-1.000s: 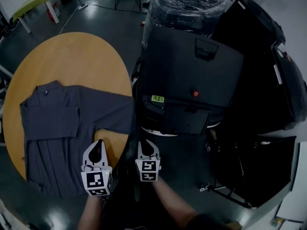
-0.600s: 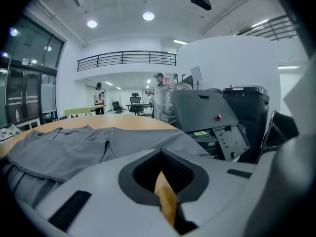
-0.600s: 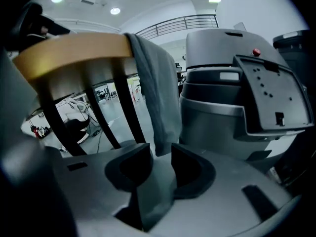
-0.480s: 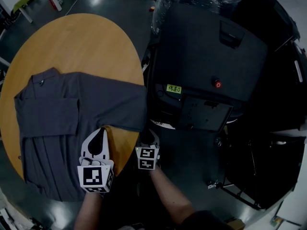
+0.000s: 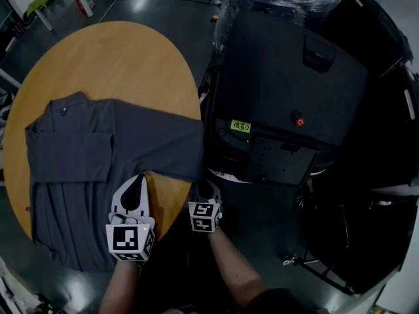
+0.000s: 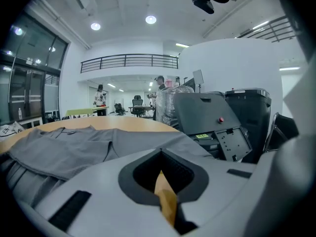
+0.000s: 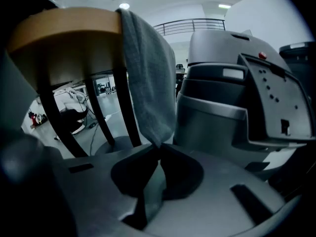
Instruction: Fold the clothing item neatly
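Shirt (image 5: 78,156) is a grey one, spread flat on the round wooden counter (image 5: 118,57), ahead of the left claw (image 5: 137,179) and off to its left. The left claw has its jaws pressed together with nothing in them, just a sliver of bare counter showing past the tips, and the shirt's body lies right beside it. One sleeve (image 5: 173,150) runs across in front of both claws and droops over the counter's edge. The right claw (image 5: 205,187) sits lower than the counter top, just off that edge. Its jaws have just been closing and are pinched on the tip of the hanging sleeve, cloth bunched between them. A big black machine (image 5: 288,90) stands ahead and to the right of the right claw.
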A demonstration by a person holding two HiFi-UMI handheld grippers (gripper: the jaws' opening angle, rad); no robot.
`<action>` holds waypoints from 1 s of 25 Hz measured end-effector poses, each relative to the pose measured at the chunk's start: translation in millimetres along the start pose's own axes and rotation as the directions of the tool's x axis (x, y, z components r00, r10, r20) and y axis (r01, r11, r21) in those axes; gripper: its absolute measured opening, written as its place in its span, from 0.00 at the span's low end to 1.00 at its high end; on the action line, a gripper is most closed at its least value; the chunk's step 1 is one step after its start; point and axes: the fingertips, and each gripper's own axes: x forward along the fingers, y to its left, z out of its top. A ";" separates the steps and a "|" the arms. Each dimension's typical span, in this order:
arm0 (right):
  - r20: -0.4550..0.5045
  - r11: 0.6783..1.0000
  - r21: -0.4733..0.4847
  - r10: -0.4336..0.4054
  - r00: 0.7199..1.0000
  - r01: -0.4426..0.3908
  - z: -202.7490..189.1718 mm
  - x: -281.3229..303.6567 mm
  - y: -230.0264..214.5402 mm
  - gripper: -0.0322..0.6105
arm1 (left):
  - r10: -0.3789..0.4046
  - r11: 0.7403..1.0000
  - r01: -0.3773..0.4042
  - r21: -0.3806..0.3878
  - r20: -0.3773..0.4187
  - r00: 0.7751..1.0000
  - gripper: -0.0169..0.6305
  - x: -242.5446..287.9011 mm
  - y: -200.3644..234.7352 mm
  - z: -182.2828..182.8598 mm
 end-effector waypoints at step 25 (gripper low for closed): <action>0.374 0.985 -0.173 0.083 0.924 -0.019 261.4 -169.9 -48.7 0.06 | 0.181 0.982 -0.178 -0.064 0.057 0.982 0.04 -101.7 -7.0 100.6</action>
